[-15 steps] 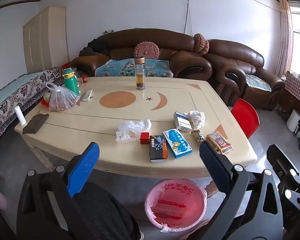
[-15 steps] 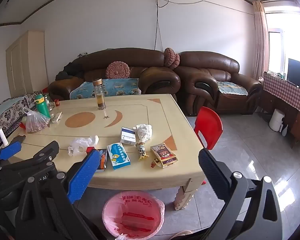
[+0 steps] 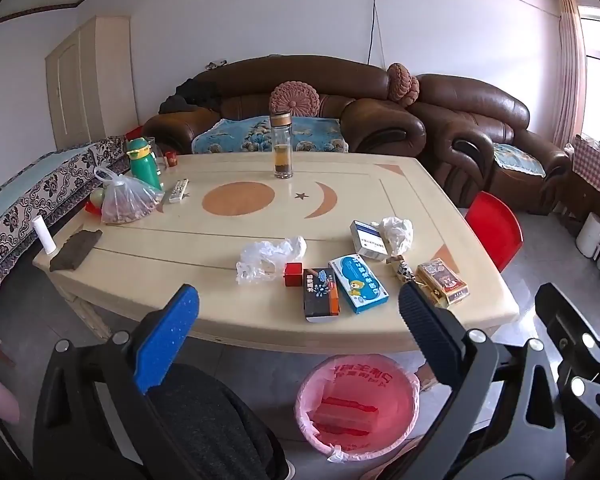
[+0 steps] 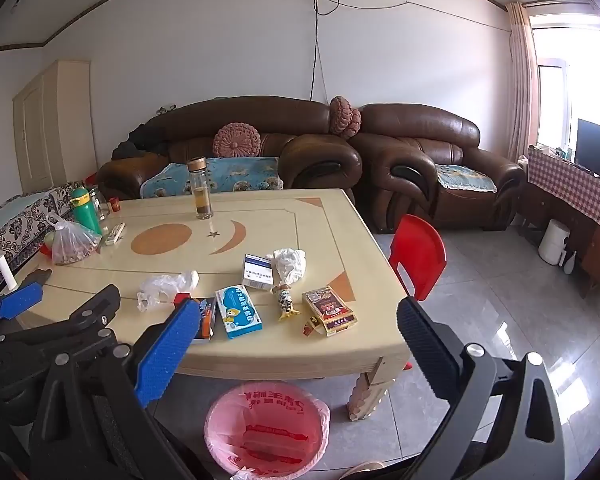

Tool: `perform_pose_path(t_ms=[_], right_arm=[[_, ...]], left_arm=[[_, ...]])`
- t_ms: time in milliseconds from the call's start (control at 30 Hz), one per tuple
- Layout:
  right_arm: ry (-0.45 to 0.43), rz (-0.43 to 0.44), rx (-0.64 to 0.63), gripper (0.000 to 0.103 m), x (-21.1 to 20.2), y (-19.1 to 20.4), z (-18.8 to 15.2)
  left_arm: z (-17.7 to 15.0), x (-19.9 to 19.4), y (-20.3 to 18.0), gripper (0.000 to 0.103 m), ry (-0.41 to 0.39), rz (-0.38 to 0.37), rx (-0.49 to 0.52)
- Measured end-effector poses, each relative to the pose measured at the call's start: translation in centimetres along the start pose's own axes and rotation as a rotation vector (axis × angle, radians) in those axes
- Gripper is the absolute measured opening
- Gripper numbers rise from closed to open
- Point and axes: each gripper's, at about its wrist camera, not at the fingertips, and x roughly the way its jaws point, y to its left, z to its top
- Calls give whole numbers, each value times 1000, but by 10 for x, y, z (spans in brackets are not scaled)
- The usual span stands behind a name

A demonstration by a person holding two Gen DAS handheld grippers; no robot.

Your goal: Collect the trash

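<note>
Trash lies on the near part of a cream table [image 3: 180,248]: a crumpled clear bag [image 3: 266,258], a small red box [image 3: 293,274], a black box [image 3: 320,294], a blue carton [image 3: 358,283], a white-blue box [image 3: 367,240], a white wad [image 3: 396,234], a candy wrapper [image 3: 402,270] and a brown pack [image 3: 444,282]. A pink-lined bin [image 3: 358,404] stands on the floor below the table edge. My left gripper [image 3: 296,332] is open and empty, in front of the table above the bin. My right gripper [image 4: 296,334] is open and empty, beside it; the bin [image 4: 266,428] lies below.
Farther on the table stand a glass tea bottle [image 3: 282,148], a green flask [image 3: 142,160], a bag of food [image 3: 126,200], a remote [image 3: 179,191], a dark wallet [image 3: 76,250] and a white roll [image 3: 45,234]. A red chair [image 4: 418,258] is at the table's right. Brown sofas stand behind.
Both grippers have moved slightly; the view of the table is nearly the same. Nothing was taken hold of.
</note>
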Motion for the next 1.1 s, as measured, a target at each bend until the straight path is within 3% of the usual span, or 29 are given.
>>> perform_pose_path(t_ms=[1100], right_arm=[[-3, -1, -7, 97, -2, 4, -1]], left_arm=[[-2, 0, 3, 98, -7, 21, -3]])
